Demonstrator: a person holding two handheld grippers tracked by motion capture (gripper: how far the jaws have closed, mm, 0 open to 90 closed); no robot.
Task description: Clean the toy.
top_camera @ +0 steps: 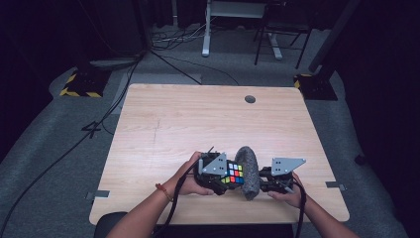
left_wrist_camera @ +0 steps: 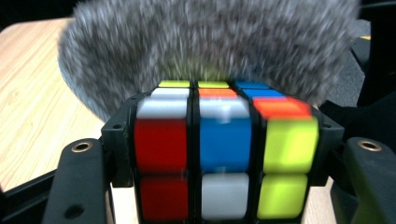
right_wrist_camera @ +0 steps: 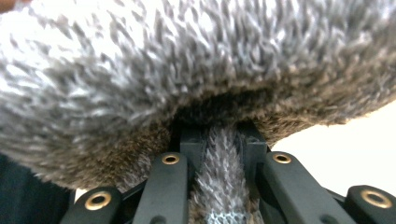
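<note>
A Rubik's cube [top_camera: 236, 173] with mixed colours hangs just above the near middle of the wooden table [top_camera: 198, 119]. My left gripper [top_camera: 229, 177] is shut on it, one jaw on each side. In the left gripper view the cube [left_wrist_camera: 224, 144] shows red, blue, white and yellow tiles, and its far face presses into a grey furry object [left_wrist_camera: 210, 42]. That furry object [top_camera: 250, 171] stands on edge right of the cube. My right gripper [top_camera: 262, 182] holds it from the right. In the right gripper view the jaws pinch a fold of the fur [right_wrist_camera: 187, 70] at my right gripper [right_wrist_camera: 223, 140].
A round cable hole [top_camera: 250, 99] sits near the table's far edge. Cables run over the grey floor at the left. Yellow-and-black striped bases [top_camera: 79, 84] [top_camera: 309, 84] stand beyond the far corners. White desk legs [top_camera: 206, 29] stand farther back.
</note>
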